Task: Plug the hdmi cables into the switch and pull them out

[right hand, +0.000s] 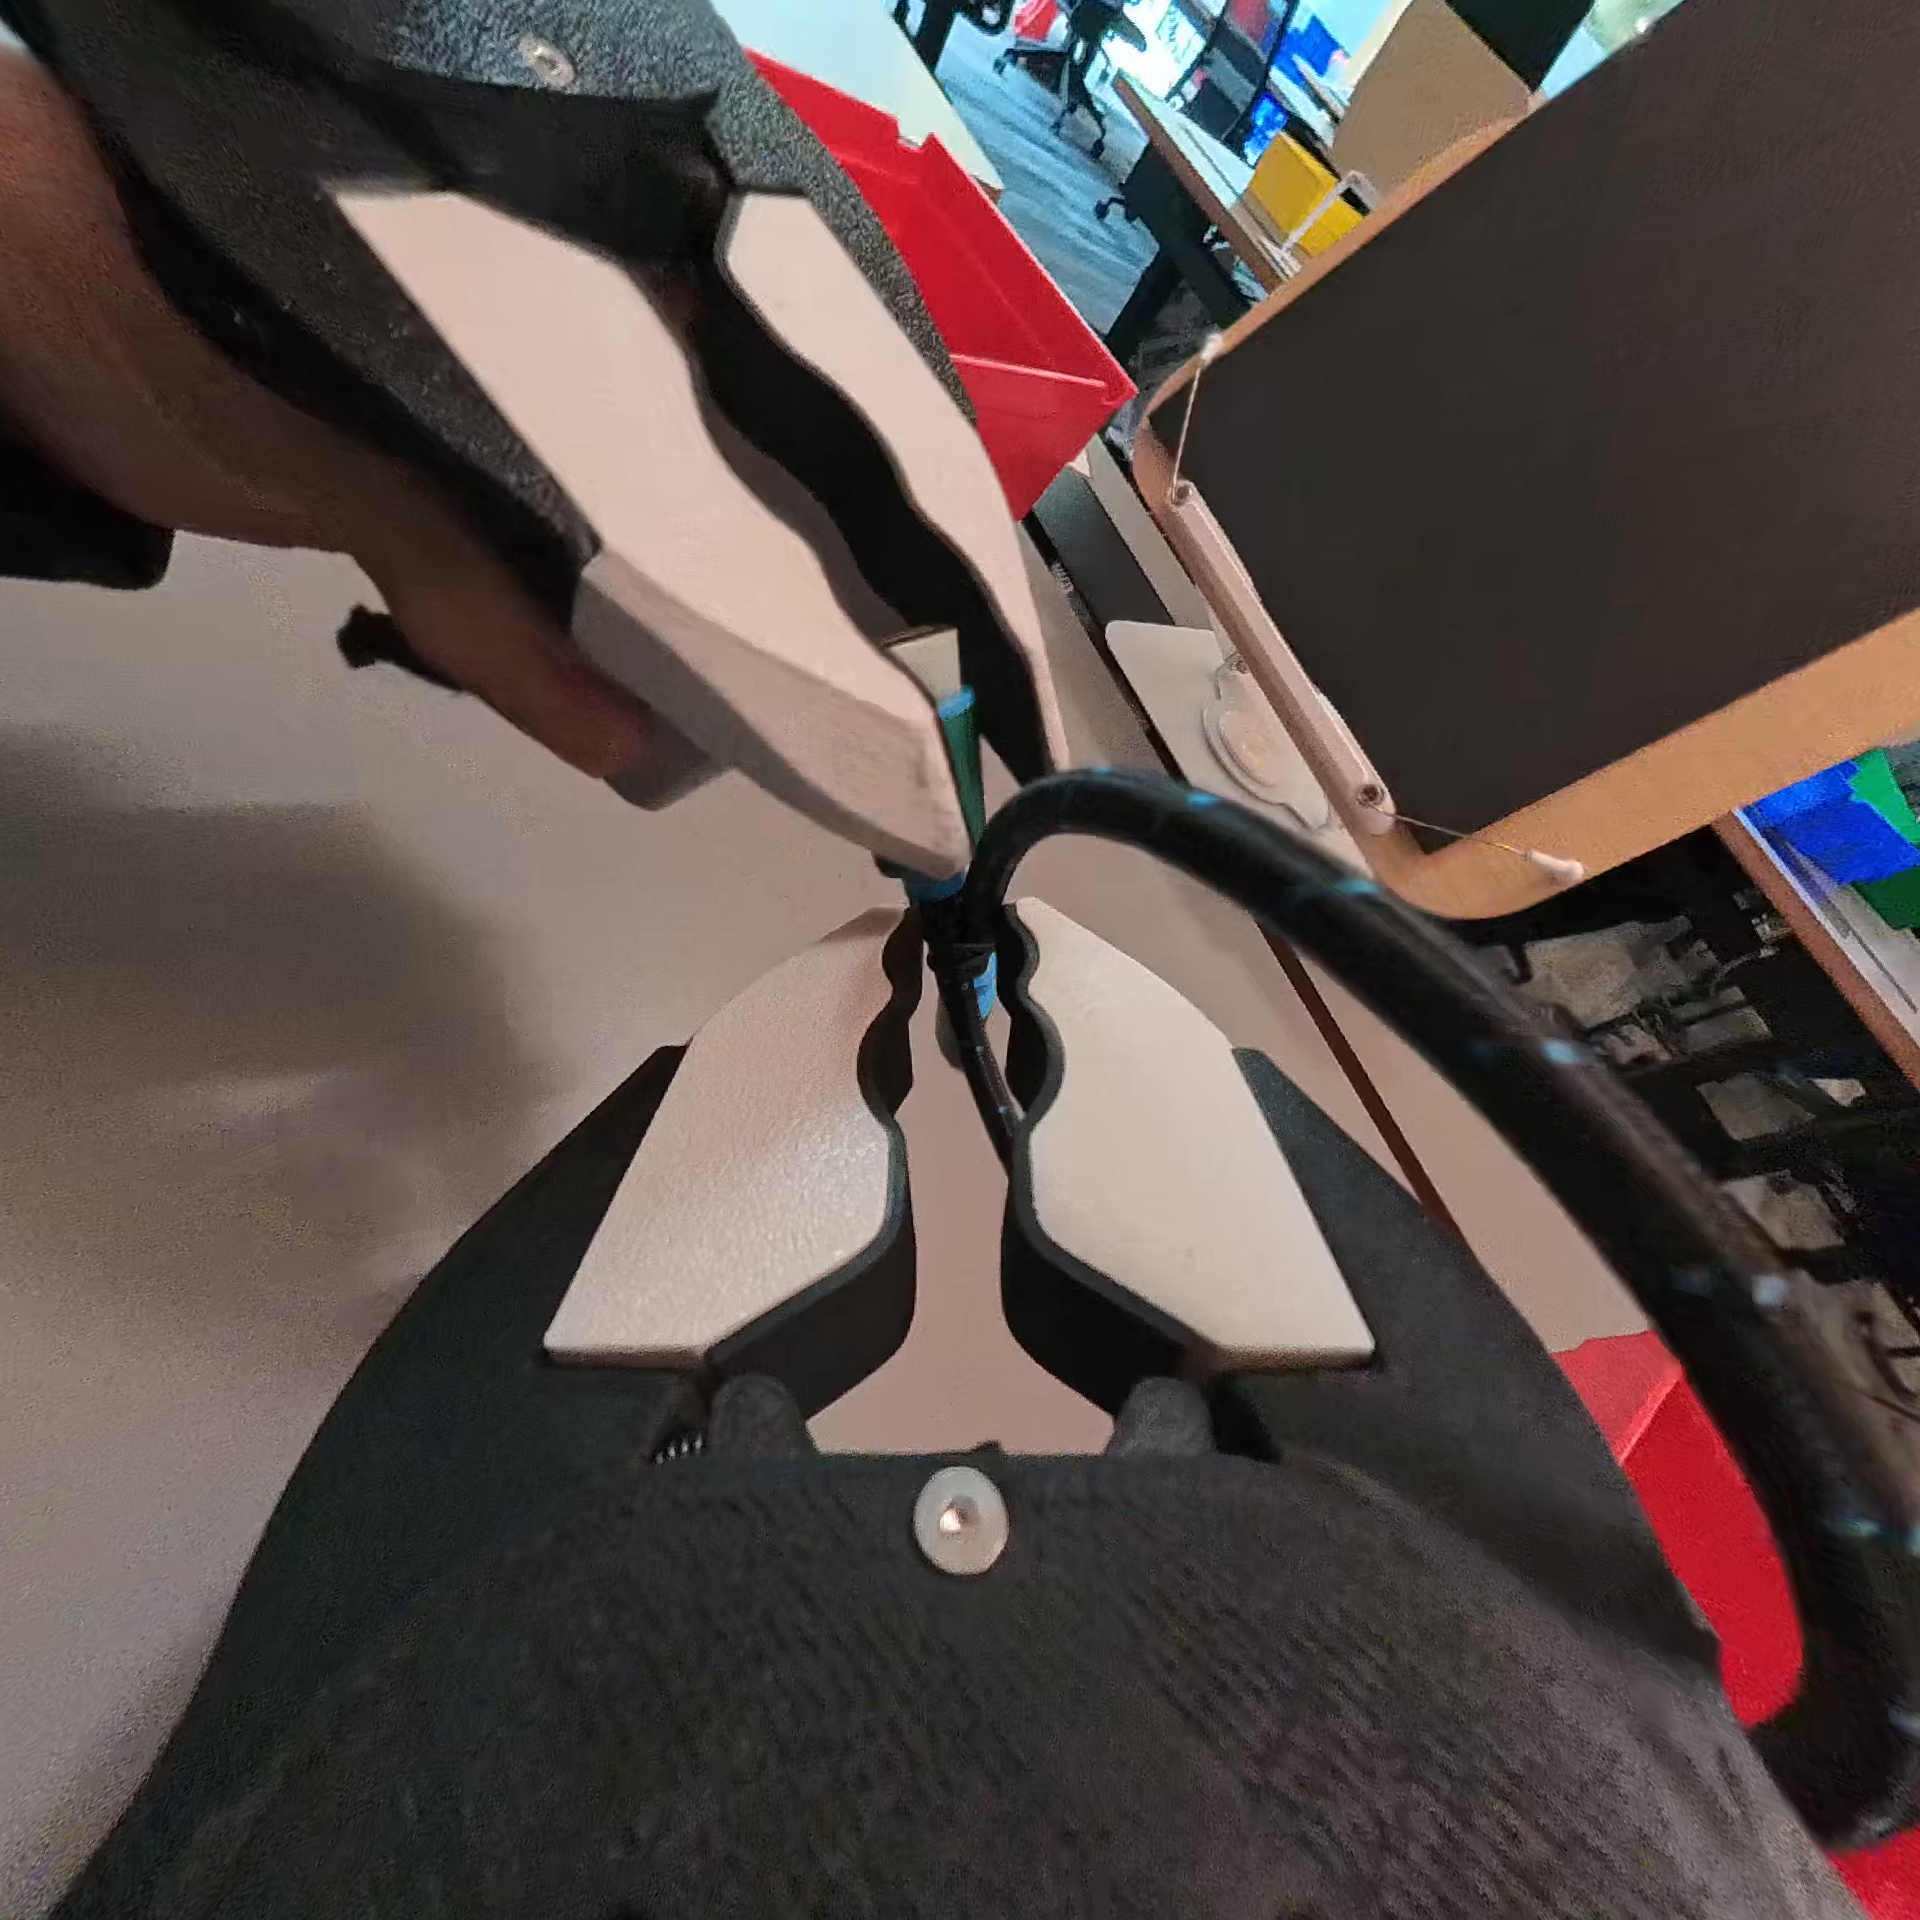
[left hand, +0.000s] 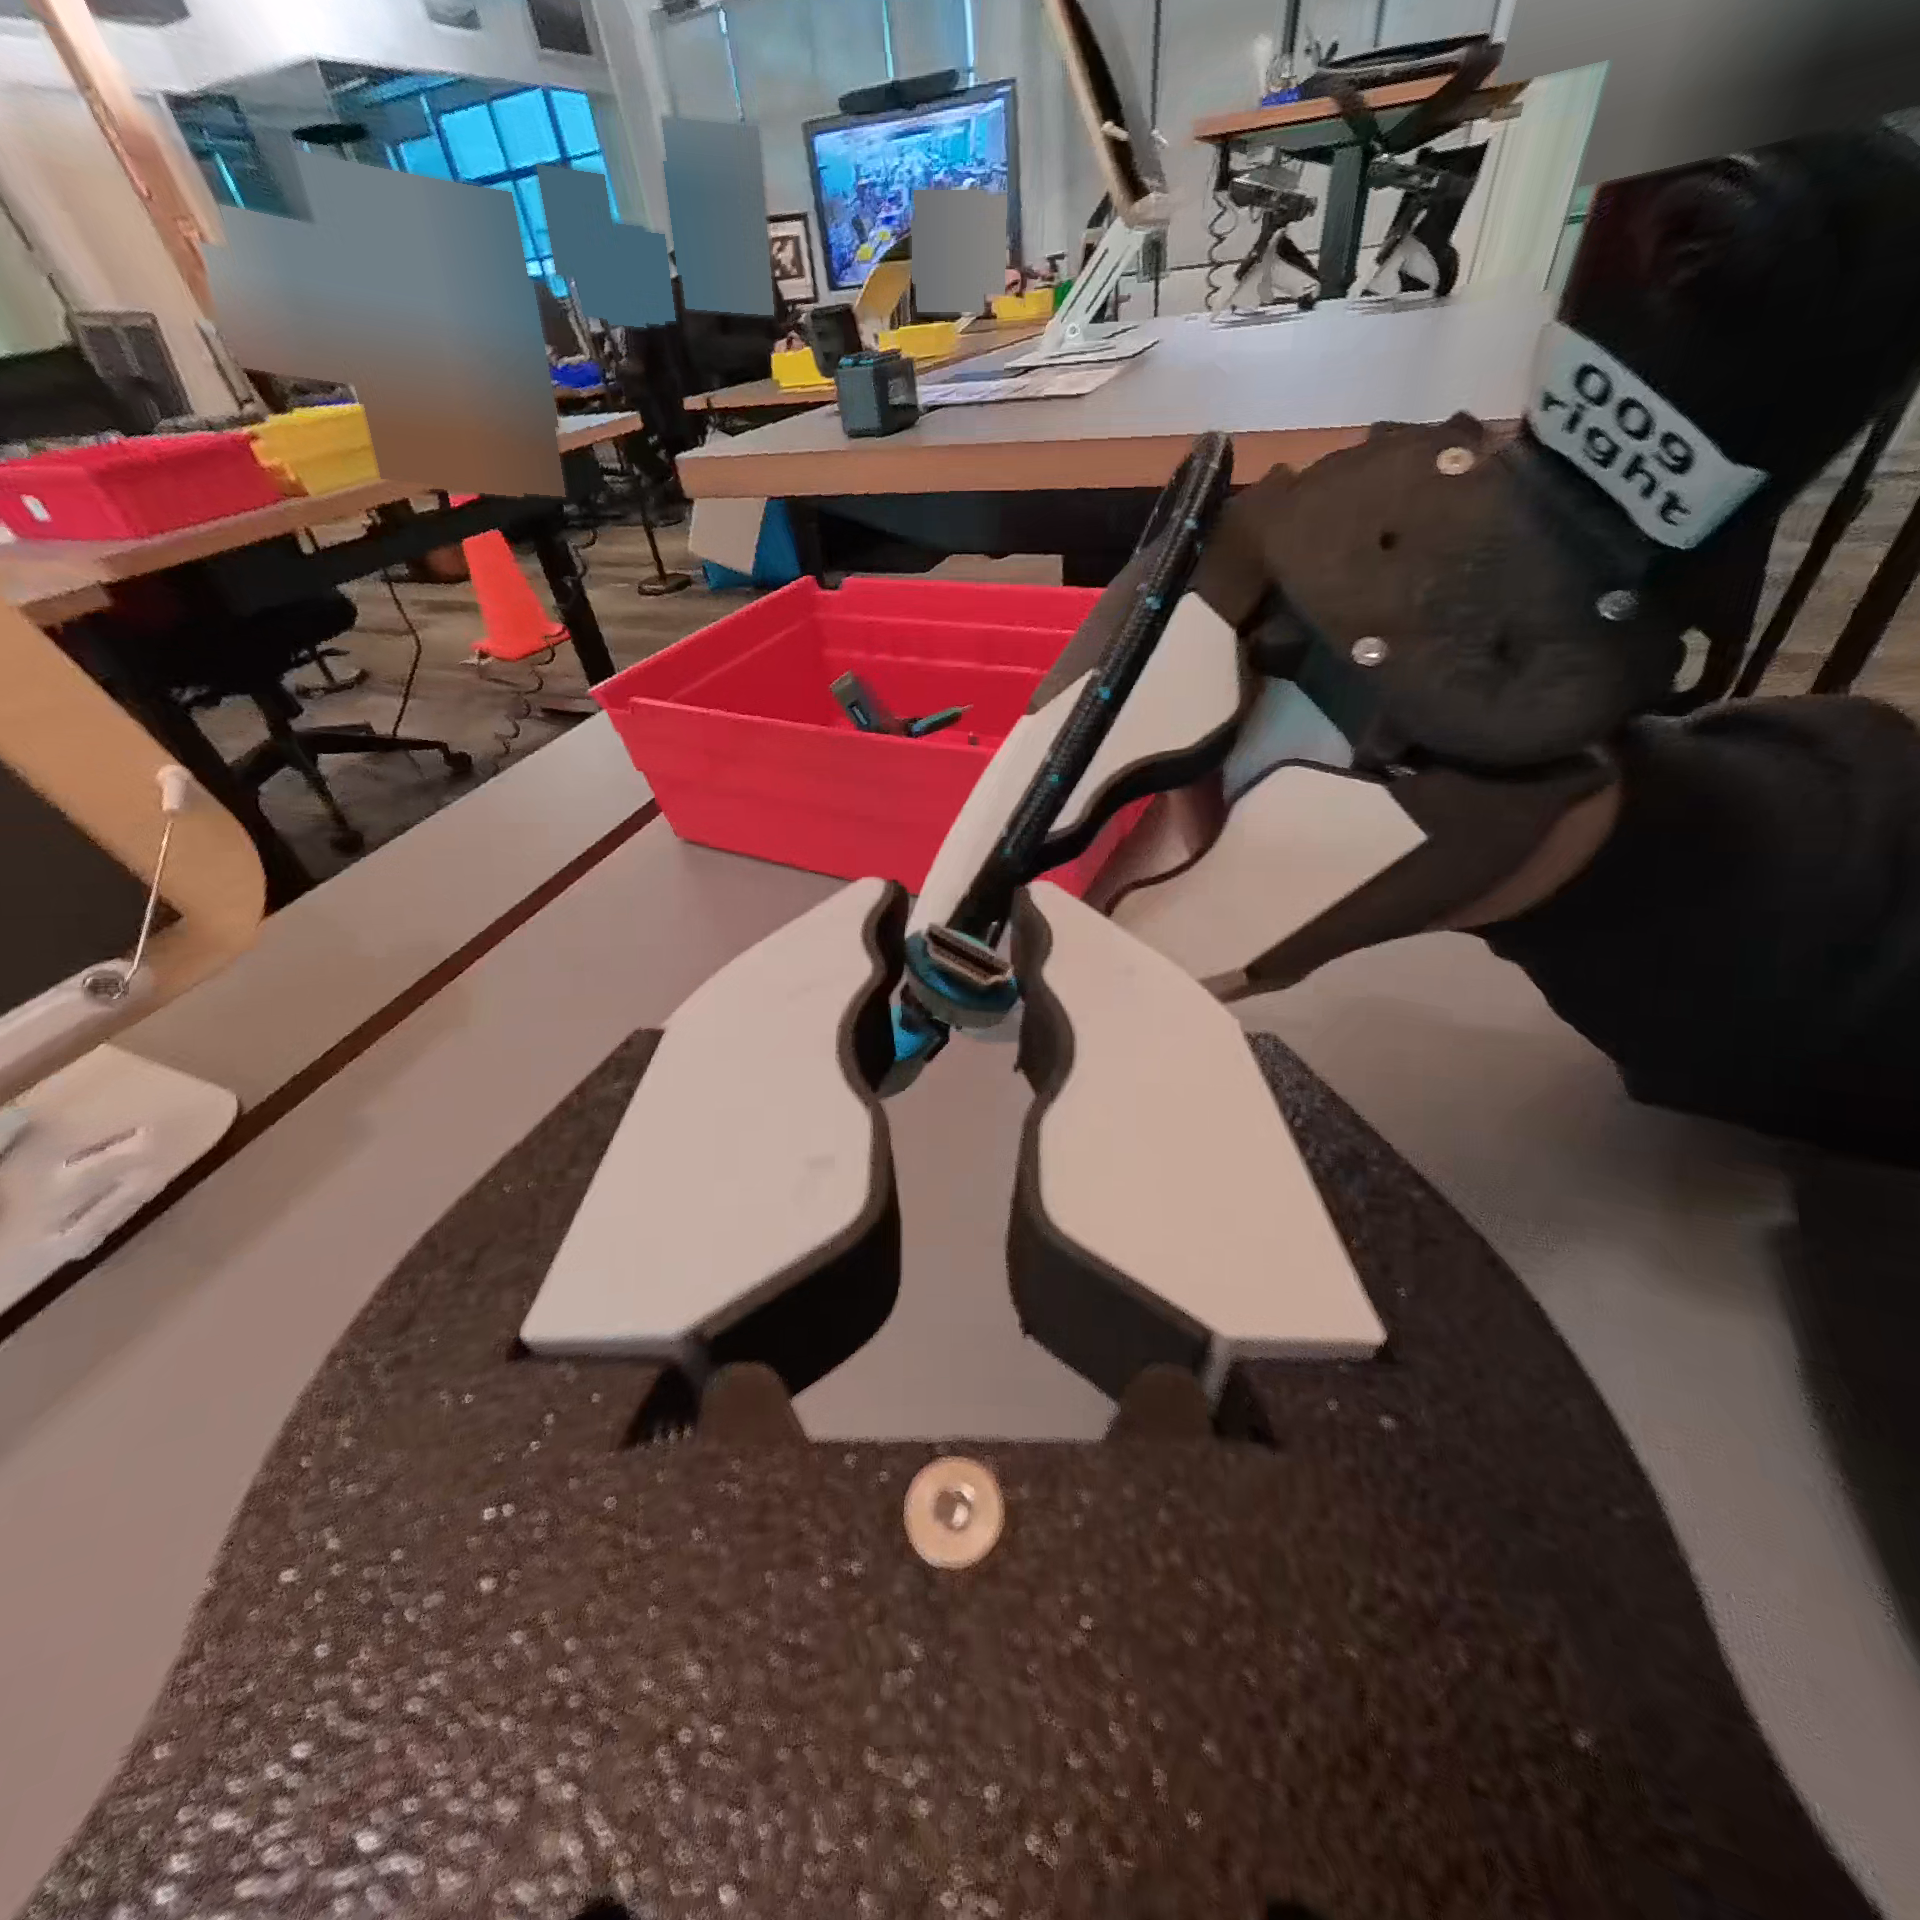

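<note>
In the left wrist view my left gripper (left hand: 956, 904) is shut on the blue and black HDMI plug (left hand: 961, 977), whose metal end points up toward the camera. The black braided cable (left hand: 1101, 707) rises from the plug to the upper right. My right gripper (left hand: 1023, 862) reaches in from the right, its fingers on either side of the cable just behind the plug. In the right wrist view my right gripper (right hand: 961, 925) is shut on the cable (right hand: 1351, 894) at its blue collar. The left gripper (right hand: 977, 790) comes in from the upper left, holding the plug (right hand: 961, 748).
A red bin (left hand: 748, 748) stands on the grey table (left hand: 416, 1039) just beyond the grippers, with a small dark and blue item (left hand: 862, 701) inside. A dark wood-edged partition (right hand: 1558, 416) stands at the table's side. Another red bin (right hand: 1704, 1507) shows low right.
</note>
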### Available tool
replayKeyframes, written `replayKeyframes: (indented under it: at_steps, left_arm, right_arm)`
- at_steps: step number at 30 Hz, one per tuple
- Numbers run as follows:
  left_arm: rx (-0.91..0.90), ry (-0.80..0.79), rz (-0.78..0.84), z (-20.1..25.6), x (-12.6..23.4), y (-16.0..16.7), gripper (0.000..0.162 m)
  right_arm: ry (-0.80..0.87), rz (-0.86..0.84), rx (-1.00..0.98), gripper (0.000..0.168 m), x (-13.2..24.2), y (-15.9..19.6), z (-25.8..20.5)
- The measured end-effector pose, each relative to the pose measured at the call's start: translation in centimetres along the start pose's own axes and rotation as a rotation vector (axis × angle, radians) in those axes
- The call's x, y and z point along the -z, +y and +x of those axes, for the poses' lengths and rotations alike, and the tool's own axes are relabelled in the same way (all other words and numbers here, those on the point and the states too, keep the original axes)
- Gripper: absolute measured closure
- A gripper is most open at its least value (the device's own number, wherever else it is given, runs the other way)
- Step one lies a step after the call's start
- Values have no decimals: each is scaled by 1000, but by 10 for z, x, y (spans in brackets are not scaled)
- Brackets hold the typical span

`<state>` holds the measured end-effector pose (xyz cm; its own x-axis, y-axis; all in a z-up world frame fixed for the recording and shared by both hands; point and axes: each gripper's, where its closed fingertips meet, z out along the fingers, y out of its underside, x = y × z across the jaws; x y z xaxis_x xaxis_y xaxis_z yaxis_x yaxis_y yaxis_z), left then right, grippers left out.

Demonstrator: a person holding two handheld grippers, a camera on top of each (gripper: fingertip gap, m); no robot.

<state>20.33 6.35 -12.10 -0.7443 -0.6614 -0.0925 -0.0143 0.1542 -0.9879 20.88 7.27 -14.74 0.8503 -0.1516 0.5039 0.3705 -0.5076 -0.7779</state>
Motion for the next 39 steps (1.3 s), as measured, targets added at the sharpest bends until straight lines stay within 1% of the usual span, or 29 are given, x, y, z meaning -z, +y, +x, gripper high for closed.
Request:
replayKeyframes:
  at_steps: [2,4,7,10,11,12,13,15,19,22,24,26,28,30,34,36,38,39]
  left_arm:
    - [17,34,34,4,1,-4,144]
    - [104,102,116,10,3,-11,146]
    - [253,180,269,11,7,-21,147]
    - [375,226,381,6,10,-23,148]
    - [412,234,414,4,11,-23,148]
    - [451,242,439,3,11,-24,148]
    - [490,239,453,0,11,-23,148]
    - [550,213,449,-5,8,-18,149]
    - [645,121,449,-15,3,-16,150]
    - [694,82,427,-19,2,-16,150]
    - [704,71,437,-19,2,-18,150]
    - [676,41,436,-21,2,-18,151]
    - [679,4,429,-25,2,-16,151]
    - [694,-13,428,-25,1,-15,151]
    - [713,-68,401,-26,0,-14,151]
    - [719,-69,352,-25,0,-11,149]
    - [667,-39,323,-20,2,-12,146]
    - [645,-34,318,-20,5,-13,136]
  right_arm:
    - [-55,39,-43,154,3,-3,-4]
    - [-126,90,-109,153,7,-7,-7]
    - [-176,150,-156,151,10,-13,-11]
    - [-188,173,-202,141,7,-15,-15]
    - [-176,181,-205,142,6,-16,-15]
    - [-137,188,-198,149,4,-15,-12]
    - [-118,190,-197,150,3,-14,-11]
    - [-138,160,-227,152,-1,-9,-13]
    - [-34,168,-151,149,-5,-8,-7]
    - [-37,176,-186,150,-8,-7,-6]
    - [-42,187,-194,150,-8,-9,-5]
    - [-63,188,-232,149,-10,-10,-7]
    - [-94,184,-250,141,-13,-8,-13]
    - [-42,173,-243,151,-14,-6,-8]
    - [-42,166,-280,154,-15,-5,-7]
    - [-119,162,-314,154,-14,-3,-10]
    - [-230,170,-328,154,-8,-4,-10]
    - [-271,158,-328,154,-5,-3,-8]
